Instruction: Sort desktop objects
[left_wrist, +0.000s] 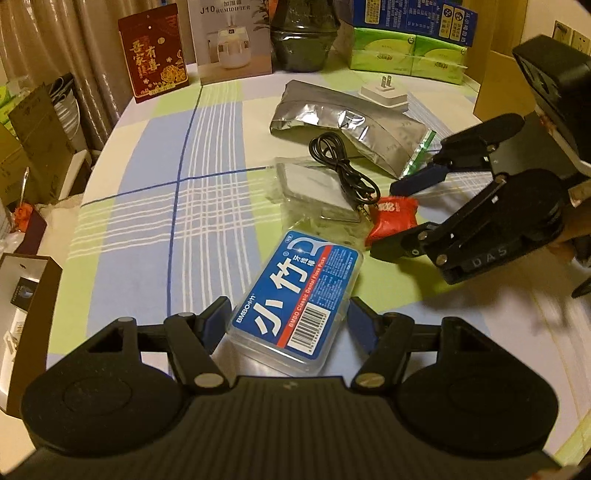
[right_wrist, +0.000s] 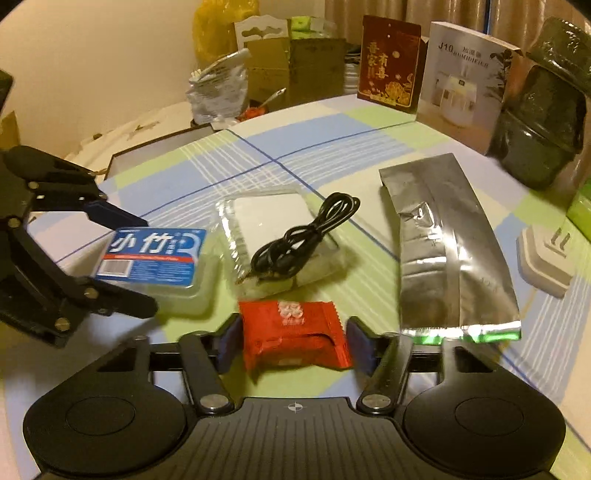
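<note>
A clear floss-pick box (left_wrist: 295, 295) with a blue label sits between the pads of my left gripper (left_wrist: 287, 321), which is shut on its sides; the same box (right_wrist: 155, 258) and left gripper (right_wrist: 147, 266) show at the left of the right wrist view. A red snack packet (right_wrist: 295, 336) lies on the checked tablecloth (right_wrist: 332, 147) between the pads of my right gripper (right_wrist: 293, 343), which touch its two edges. From the left wrist view, that packet (left_wrist: 393, 218) sits between the right gripper (left_wrist: 384, 219) fingers.
A coiled black cable (right_wrist: 306, 232) lies on a clear packet with a white pad (right_wrist: 273, 214). A silver foil pouch (right_wrist: 443, 251) and a white plug adapter (right_wrist: 543, 258) lie to the right. Boxes, a red packet (left_wrist: 155, 51) and green tissue packs (left_wrist: 406, 51) line the far edge.
</note>
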